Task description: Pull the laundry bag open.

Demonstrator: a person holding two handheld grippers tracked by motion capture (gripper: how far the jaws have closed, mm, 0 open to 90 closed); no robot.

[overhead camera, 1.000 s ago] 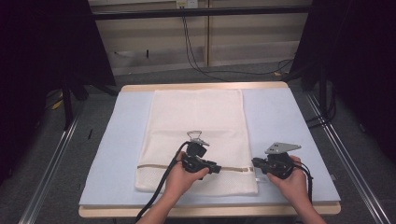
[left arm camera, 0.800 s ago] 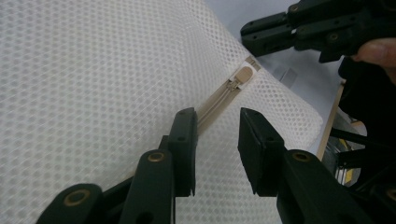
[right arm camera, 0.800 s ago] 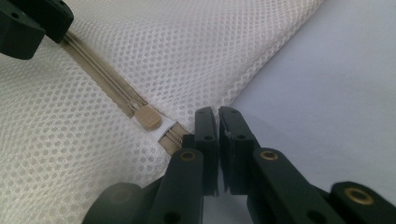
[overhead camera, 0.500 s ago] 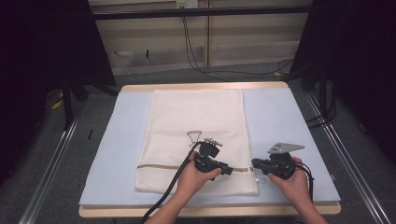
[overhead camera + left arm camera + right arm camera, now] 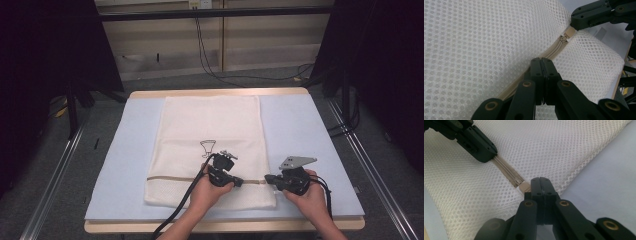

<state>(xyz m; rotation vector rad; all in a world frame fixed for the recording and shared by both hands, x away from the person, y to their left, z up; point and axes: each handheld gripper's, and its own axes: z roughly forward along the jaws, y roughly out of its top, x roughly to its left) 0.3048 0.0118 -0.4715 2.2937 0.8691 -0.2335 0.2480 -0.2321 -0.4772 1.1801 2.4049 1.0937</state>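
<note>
Pulling depends on the zipper [image 5: 200, 178], which runs left to right across the mesh bag [image 5: 210, 135]. Your right gripper [image 5: 540, 180] pinches its tab end; your left gripper [image 5: 541, 61] has just clamped the zipper beside it.

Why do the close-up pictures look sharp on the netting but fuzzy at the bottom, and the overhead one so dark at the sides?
Left gripper view: mesh bag crisp, near jaw links soft. Right gripper view: likewise. High view: table evenly lit, surroundings in shadow.
</note>
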